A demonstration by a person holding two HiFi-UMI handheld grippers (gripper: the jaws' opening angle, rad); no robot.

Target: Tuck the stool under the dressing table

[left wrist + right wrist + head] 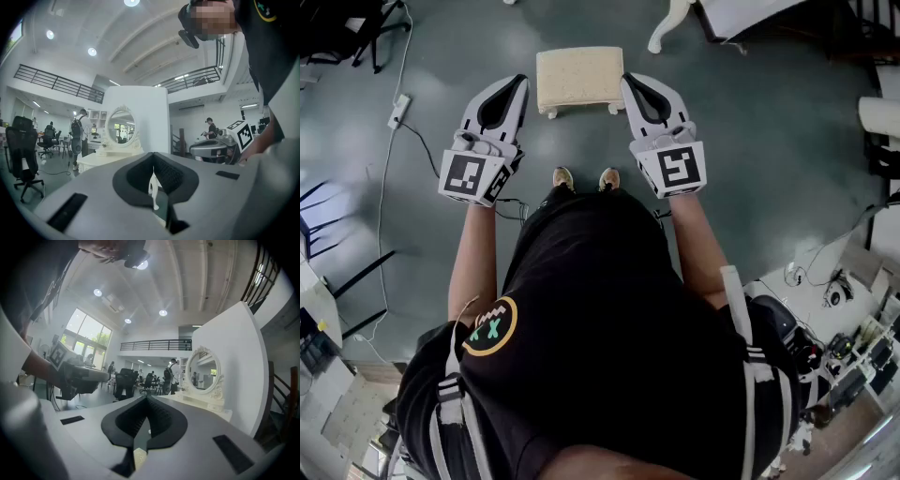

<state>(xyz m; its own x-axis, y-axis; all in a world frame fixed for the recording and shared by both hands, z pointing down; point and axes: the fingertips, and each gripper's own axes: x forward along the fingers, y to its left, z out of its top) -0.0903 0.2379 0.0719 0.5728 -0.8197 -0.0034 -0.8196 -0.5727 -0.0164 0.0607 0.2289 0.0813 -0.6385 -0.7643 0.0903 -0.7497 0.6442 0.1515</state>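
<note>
The stool (pixel 577 79), low with a cream cushion and white legs, stands on the grey floor just ahead of the person's shoes. Behind it to the right are a curved white leg (pixel 669 24) and the edge of the dressing table (pixel 748 15). My left gripper (pixel 521 84) hovers level at the stool's left side, and my right gripper (pixel 627 83) at its right side. Both are shut and hold nothing. In the left gripper view the jaws (pixel 153 158) face the dressing table's oval mirror (pixel 120 126). That mirror (pixel 203 371) also shows past the right jaws (pixel 146 401).
A power strip (pixel 398 110) and black cables lie on the floor at left, near black chair frames (pixel 342 281). A cluttered white desk (pixel 834 309) stands at right. Office chairs (pixel 24 154) and people fill the hall behind the dressing table.
</note>
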